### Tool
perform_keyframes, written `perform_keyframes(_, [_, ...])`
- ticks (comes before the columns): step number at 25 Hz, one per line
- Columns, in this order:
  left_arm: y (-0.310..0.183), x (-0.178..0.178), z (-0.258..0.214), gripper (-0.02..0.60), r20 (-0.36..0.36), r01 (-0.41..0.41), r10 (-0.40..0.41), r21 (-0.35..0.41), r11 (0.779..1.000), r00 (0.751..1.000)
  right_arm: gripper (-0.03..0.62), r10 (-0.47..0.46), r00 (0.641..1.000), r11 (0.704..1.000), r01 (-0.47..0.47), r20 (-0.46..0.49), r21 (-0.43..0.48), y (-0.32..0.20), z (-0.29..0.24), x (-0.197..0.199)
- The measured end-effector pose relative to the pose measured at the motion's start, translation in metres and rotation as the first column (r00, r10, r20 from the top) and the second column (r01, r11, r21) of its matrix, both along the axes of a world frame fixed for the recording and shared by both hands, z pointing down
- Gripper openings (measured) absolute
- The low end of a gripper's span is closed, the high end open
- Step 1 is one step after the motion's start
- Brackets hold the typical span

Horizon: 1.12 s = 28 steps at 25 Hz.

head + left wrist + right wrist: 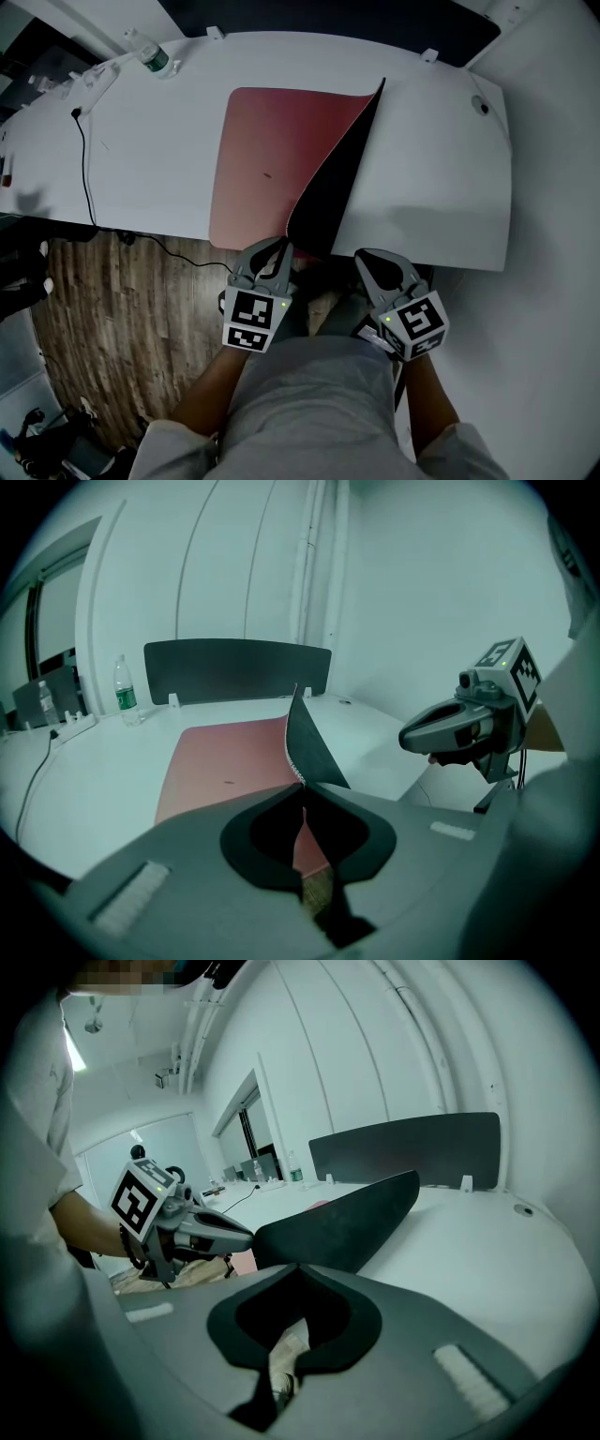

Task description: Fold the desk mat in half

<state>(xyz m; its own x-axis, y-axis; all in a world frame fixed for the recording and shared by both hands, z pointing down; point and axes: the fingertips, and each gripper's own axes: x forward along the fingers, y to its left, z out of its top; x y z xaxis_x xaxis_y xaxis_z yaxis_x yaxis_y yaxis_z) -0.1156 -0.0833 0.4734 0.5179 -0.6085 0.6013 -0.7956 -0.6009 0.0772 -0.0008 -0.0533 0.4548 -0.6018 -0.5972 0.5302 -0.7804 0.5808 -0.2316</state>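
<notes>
At the worktop's [441,169] near edge, the left tool [284,246] was closed on the mat's [262,141] raised corner. The right tool [367,258] was closed, empty. Held by one corner only, the mat could probably twist and fold crooked.

We read the desk mat [267,159] top as a smooth, matt, leather-like sheet in dull red. Its raised underside [330,187] is black and matt, with a pale dotted edge in the left gripper view.
Table [141,150]: white, smooth, low sheen.
Floor [112,319]: wood-grain planks, matt.
Left gripper [281,247] and right gripper [362,256]: grey moulded plastic, matt, with black matt inner rims.
Marker cubes [251,319]: flat black-and-white print.
Bottle [150,54]: clear plastic.
Cable [87,178]: black, rubbery look.
Divider panel [234,667]: dark, matt.
Person's garment [309,394]: grey cloth, and we can't tell the weave.
</notes>
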Motion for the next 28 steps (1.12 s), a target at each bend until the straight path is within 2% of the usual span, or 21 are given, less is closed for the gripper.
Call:
perform_keyframes(7, [0.000, -0.029, 0.006, 0.032, -0.003, 0.016, -0.016, -0.014, 1.000, 1.000, 0.006, -0.022, 1.000, 1.000, 0.022, -0.009, 0.001, -0.003, 0.000, -0.030])
perform_keyframes(14, [0.003, -0.056, 0.020, 0.032, -0.022, 0.046, -0.047, -0.059, 0.997, 0.999, 0.006, -0.028, 1.000, 1.000, 0.028, -0.012, 0.007, -0.005, -0.001, -0.052])
perform_keyframes(22, [0.005, -0.095, 0.042, 0.032, -0.035, 0.111, -0.116, -0.126, 0.986, 0.993, 0.008, -0.050, 0.999, 0.999, 0.050, -0.015, -0.004, -0.008, 0.003, -0.077])
perform_keyframes(28, [0.005, -0.116, 0.050, 0.032, -0.035, 0.142, -0.148, -0.140, 0.980, 0.988, 0.008, -0.063, 0.998, 0.998, 0.062, -0.023, -0.008, -0.011, 0.005, -0.091])
